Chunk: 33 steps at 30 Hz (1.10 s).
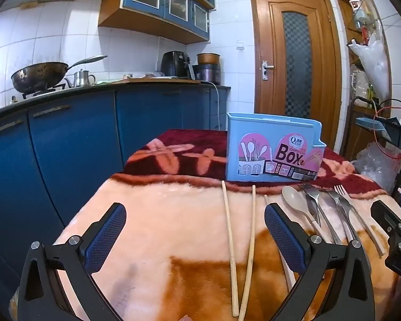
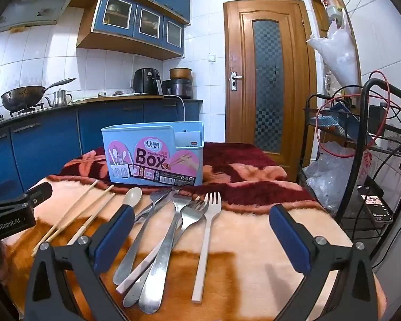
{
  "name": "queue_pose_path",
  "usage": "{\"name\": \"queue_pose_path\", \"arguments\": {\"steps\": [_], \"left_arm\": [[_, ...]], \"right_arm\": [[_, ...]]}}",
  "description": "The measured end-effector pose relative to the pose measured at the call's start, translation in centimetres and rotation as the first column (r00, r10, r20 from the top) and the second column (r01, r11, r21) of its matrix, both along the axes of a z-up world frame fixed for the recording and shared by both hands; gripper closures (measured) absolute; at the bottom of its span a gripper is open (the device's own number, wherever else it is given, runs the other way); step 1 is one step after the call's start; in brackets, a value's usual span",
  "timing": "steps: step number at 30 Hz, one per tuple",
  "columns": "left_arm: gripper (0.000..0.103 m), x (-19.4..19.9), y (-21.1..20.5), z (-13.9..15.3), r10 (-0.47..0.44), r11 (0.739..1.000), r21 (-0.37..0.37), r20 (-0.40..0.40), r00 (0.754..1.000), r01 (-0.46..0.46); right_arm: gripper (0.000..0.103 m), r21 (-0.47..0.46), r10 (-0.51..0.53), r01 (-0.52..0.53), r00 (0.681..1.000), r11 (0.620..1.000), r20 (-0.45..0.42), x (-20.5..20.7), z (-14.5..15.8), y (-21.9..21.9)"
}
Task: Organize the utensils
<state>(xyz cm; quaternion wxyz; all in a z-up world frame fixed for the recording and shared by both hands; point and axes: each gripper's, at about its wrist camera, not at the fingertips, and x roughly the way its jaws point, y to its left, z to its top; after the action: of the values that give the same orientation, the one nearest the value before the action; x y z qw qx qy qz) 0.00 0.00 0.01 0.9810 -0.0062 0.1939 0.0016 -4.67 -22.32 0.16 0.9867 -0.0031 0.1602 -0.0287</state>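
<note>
A light blue utensil box (image 1: 274, 149) (image 2: 153, 153) with a pink "Box" label stands upright at the back of the blanket-covered table. In front of it lie wooden chopsticks (image 1: 230, 240) (image 2: 74, 214), a beige spoon (image 1: 298, 204) (image 2: 133, 196), several metal forks (image 1: 331, 214) (image 2: 163, 243) and a white plastic fork (image 2: 207, 238). My left gripper (image 1: 195, 222) is open and empty, its fingers either side of two chopsticks. My right gripper (image 2: 201, 230) is open and empty above the forks.
The table wears a plush peach, orange and dark red blanket (image 1: 160, 227) (image 2: 254, 214). Blue kitchen cabinets (image 1: 66, 144) run along the left. A black wire rack (image 2: 361, 160) with bags and cables stands at the right. A wooden door (image 2: 267, 80) is behind.
</note>
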Motion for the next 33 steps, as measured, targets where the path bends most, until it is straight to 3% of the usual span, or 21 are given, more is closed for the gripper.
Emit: {"name": "queue_pose_path", "arguments": {"steps": [33], "left_arm": [[0.000,-0.38,0.16,0.28,0.013,0.999,0.037,0.014,1.000,-0.014]], "right_arm": [[0.000,0.003,0.001,-0.001,1.000,1.000,-0.002,0.08,-0.12,-0.05]]}}
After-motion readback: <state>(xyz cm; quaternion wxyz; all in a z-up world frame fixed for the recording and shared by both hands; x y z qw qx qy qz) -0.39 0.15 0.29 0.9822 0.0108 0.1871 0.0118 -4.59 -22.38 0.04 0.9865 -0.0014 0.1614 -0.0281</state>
